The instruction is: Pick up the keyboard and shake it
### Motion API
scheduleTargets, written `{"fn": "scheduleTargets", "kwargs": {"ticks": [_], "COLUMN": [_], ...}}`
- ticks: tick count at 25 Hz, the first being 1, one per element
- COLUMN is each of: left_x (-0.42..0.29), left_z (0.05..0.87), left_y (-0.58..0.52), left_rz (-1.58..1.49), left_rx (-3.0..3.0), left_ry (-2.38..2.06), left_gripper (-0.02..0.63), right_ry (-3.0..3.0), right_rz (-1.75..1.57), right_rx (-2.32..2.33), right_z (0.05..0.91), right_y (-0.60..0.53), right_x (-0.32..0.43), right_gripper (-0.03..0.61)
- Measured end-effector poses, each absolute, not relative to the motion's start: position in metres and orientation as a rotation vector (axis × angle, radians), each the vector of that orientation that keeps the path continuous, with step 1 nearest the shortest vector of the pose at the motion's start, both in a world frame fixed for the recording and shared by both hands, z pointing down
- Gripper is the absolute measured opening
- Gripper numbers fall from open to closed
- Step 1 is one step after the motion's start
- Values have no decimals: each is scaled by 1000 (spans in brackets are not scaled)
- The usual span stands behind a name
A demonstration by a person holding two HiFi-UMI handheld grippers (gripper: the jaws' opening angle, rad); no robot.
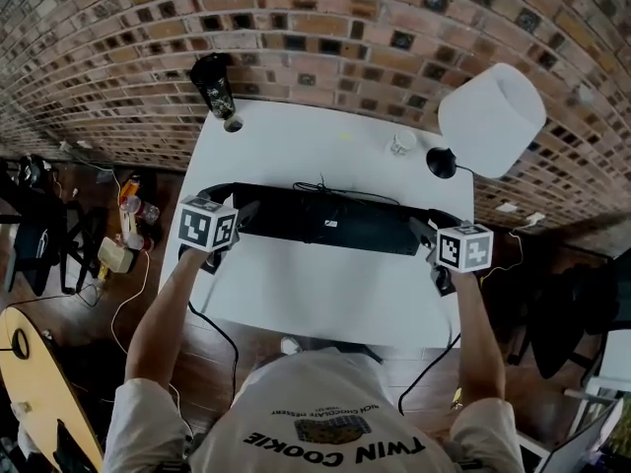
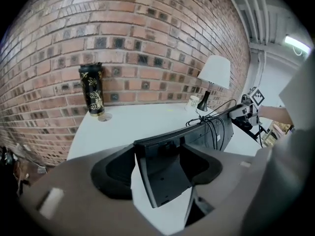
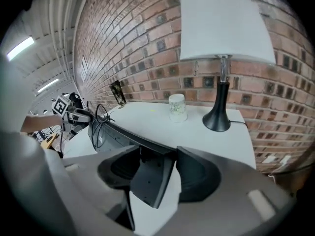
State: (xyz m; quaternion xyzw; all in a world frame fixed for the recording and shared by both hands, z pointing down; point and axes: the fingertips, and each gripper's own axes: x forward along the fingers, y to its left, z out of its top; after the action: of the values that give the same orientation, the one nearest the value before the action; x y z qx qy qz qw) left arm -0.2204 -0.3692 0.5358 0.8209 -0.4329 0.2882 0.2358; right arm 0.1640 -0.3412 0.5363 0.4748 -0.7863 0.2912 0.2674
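Black keyboard (image 1: 325, 220) is held tilted, left tongs (image 1: 240, 217) and right tongs (image 1: 424, 233) each clamping 1 end, forearms (image 1: 163, 313) stretched forward.

Premises assessed as an office or studio workspace of converted-industrial type. Grounds: an exposed red-brown brick wall (image 1: 296, 28) backs a white rectangular desk (image 1: 296, 294) bearing a black corded keyboard (image 1: 325, 220), a table lamp with a white drum shade and black base (image 1: 491, 116) and a black tumbler with gold pattern (image 1: 213, 87); loose pale cables (image 1: 128, 304) trail over a dark wooden floor (image 1: 212, 353). Overhead, the left gripper view records bare white ceiling pipes (image 2: 256, 14) and a fluorescent tube light (image 2: 297, 43); fittings are utilitarian, not domestic.
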Motion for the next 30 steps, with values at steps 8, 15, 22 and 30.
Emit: {"fn": "scheduleTargets", "kwargs": {"ticks": [8, 15, 22, 30], "left_x": [-228, -230, -233, -236], "left_z": [509, 501, 497, 498], "left_y": [-342, -319, -297, -268], "left_rz": [746, 779, 850, 937], "left_rx": [2320, 2369, 2414, 2463], "left_ry": [-1315, -1366, -1393, -1380], "left_gripper": [267, 242, 232, 227], "right_ry": [-2125, -2108, -2067, -1971], "right_rz": [610, 500, 387, 211], "right_rx": [1316, 1322, 1330, 1310], "right_z": [515, 508, 504, 507], "right_y": [-311, -288, -264, -237], "right_x": [158, 159, 156, 155], "right_gripper": [233, 233, 232, 221]}}
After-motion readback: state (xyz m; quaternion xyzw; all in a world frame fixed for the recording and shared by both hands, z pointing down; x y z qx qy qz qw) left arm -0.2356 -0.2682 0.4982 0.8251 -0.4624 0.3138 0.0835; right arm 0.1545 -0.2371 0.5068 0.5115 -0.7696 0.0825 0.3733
